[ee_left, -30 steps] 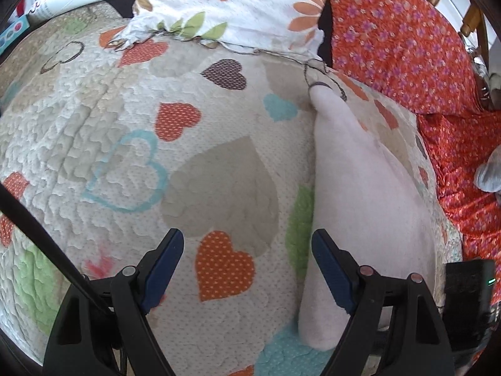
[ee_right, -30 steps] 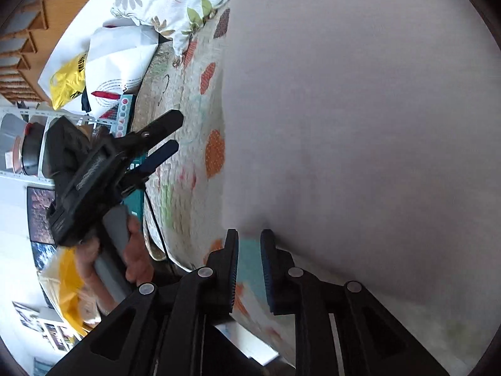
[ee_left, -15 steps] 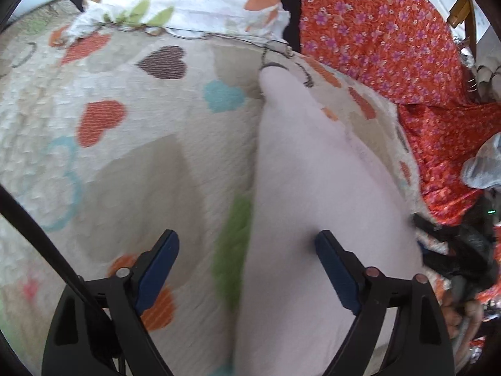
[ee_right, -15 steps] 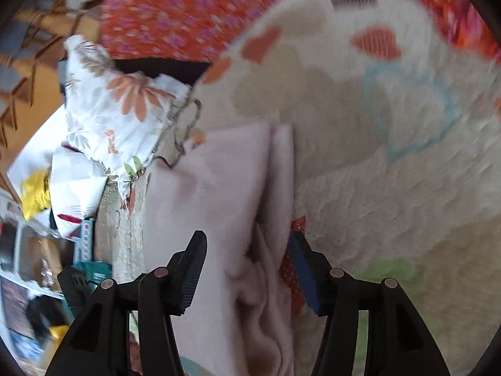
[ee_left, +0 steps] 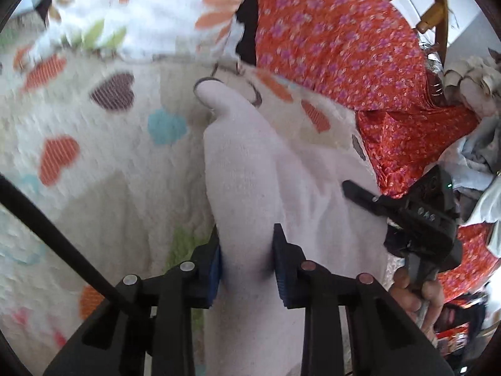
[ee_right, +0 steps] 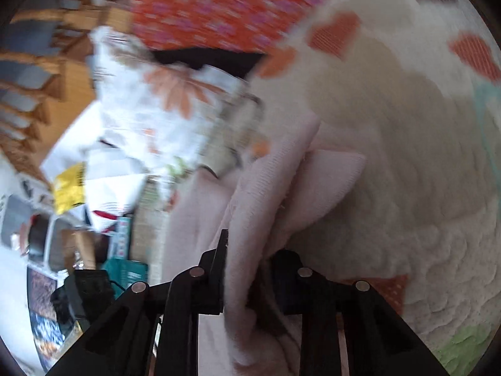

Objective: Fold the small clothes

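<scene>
A pale pink garment point(ee_left: 250, 172) lies folded on the heart-patterned quilt point(ee_left: 94, 156). My left gripper point(ee_left: 247, 269) is shut on a raised fold of it near the near edge. My right gripper point(ee_right: 247, 266) is shut on bunched layers of the same pink garment point(ee_right: 260, 194), whose corner sticks out to the right. The right gripper point(ee_left: 407, 216) also shows in the left wrist view, at the garment's right side, held by a hand.
A floral pillow point(ee_left: 150, 9) lies at the far edge of the quilt. An orange flowered cloth point(ee_left: 344, 47) covers the right side. A wooden chair point(ee_left: 435, 9) stands behind it. Bags and shelves point(ee_right: 62, 203) stand off the quilt's edge.
Both grippers were open half a second ago and have closed on the pink garment. The left one moved right, onto the garment.
</scene>
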`<action>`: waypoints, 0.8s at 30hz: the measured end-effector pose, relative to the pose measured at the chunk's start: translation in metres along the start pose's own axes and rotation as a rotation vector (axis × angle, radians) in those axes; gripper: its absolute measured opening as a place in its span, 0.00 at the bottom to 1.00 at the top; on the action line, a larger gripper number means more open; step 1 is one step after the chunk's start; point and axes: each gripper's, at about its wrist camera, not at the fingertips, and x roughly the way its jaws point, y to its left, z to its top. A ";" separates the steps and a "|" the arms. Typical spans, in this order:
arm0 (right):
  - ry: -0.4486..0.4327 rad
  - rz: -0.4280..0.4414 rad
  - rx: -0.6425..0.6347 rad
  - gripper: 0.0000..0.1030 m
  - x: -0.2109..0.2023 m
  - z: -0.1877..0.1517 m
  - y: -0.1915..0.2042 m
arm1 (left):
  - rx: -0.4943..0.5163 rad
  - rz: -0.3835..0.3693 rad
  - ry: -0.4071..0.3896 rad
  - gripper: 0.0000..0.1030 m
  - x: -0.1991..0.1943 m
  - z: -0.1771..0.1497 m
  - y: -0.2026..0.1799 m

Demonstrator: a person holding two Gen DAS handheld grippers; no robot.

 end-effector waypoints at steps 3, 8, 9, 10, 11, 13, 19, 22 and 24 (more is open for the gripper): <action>-0.003 -0.128 -0.008 0.31 0.006 0.000 -0.009 | -0.029 0.086 0.064 0.40 0.013 -0.004 0.011; -0.024 -0.235 0.032 0.33 0.001 0.000 -0.023 | -0.147 0.134 0.118 0.60 0.029 -0.016 0.042; -0.049 -0.245 0.016 0.33 -0.005 0.000 -0.018 | -0.138 0.132 0.109 0.60 0.023 -0.015 0.042; -0.080 -0.251 -0.009 0.33 -0.013 0.001 -0.010 | -0.125 0.139 0.099 0.60 0.019 -0.015 0.041; -0.108 -0.250 -0.038 0.33 -0.023 0.002 -0.005 | -0.107 0.155 0.081 0.61 0.014 -0.015 0.040; -0.133 -0.235 -0.076 0.33 -0.032 0.000 0.010 | -0.072 0.200 0.047 0.61 0.005 -0.018 0.038; 0.041 -0.075 -0.135 0.33 -0.006 -0.026 0.034 | -0.021 0.239 0.041 0.65 0.002 -0.026 0.038; 0.121 -0.234 -0.136 0.30 0.018 -0.033 0.021 | -0.001 0.256 0.054 0.71 0.006 -0.033 0.039; 0.145 -0.329 -0.123 0.21 0.028 -0.035 0.009 | 0.011 0.252 0.070 0.74 0.010 -0.037 0.038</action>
